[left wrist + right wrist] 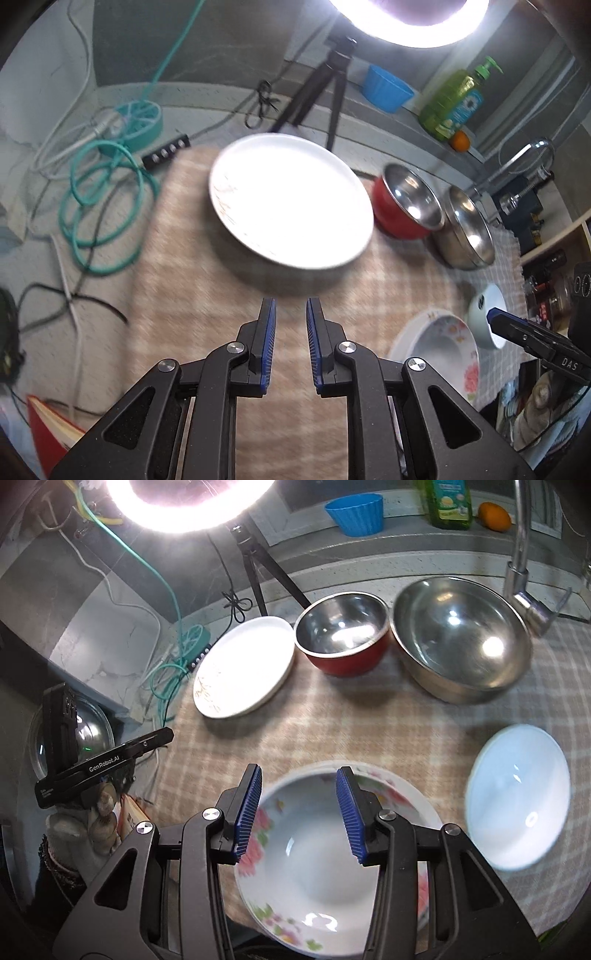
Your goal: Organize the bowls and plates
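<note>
- Checked beige cloth (pixel 295 731) covered the counter and carried all the dishes.
- Left gripper (pixel 291 310) hung above bare cloth, jaws nearly together with only a narrow gap, nothing between them.
- White plate (pixel 291 199) lay flat on the cloth ahead of the left gripper, apart from its fingertips; a faint brown sprig pattern showed on its left rim.
- Red bowl with steel lining (pixel 406 203) stood just right of the white plate; in the right wrist view its rim looked to be touching the plate's edge.
- Larger steel bowl (pixel 461 638) stood next to the red bowl, on its right, close to the tap (pixel 524 572).
- Right gripper (pixel 299 805) was above the floral bowl (pixel 314 878), jaws parted and pads clear of it; no grip.
- Floral bowl sat inside a floral plate (pixel 417 805), whose rim showed around it.
- Pale blue-white bowl (pixel 517 797) was right of the floral pair, blurred; whether tilted could not be told.
- Blue cup (pixel 356 513), green soap bottle (pixel 454 99) and an orange (pixel 495 515) stood on the back ledge.
</note>
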Demonstrator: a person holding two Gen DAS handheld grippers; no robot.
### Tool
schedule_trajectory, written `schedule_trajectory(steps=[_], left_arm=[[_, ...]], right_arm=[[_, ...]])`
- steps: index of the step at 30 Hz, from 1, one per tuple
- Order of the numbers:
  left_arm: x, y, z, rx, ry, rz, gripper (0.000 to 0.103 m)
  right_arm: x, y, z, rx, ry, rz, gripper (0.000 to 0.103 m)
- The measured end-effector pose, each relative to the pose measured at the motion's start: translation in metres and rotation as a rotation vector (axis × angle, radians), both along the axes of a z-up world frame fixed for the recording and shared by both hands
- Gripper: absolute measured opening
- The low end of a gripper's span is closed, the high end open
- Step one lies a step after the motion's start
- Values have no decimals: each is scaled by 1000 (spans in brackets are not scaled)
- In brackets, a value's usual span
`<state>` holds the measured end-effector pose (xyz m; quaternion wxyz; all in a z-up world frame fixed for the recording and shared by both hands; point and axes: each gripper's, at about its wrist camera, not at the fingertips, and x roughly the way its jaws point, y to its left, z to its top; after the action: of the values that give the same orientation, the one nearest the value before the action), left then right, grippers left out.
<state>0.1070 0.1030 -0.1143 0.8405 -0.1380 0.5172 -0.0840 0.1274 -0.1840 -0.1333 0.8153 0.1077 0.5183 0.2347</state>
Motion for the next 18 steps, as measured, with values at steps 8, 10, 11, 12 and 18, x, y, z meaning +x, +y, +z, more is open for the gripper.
schedule_trajectory(steps=[8,10,11,12,18], left_arm=[[63,35,-5,21,-3,-14,15],[79,42,-11,20,9,5,15],[87,45,-14,20,11,5,15],[94,48,-17,24,15,1,15],[128,53,-32,22,30,-15,15]], right_arm=[[37,40,-17,38,43,-33,44],[46,49,-23,26,50,-47,44],[50,51,-25,24,53,-52,44],[53,54,-28,21,57,-55,44],[77,61,-49,0,108,-103,44]])
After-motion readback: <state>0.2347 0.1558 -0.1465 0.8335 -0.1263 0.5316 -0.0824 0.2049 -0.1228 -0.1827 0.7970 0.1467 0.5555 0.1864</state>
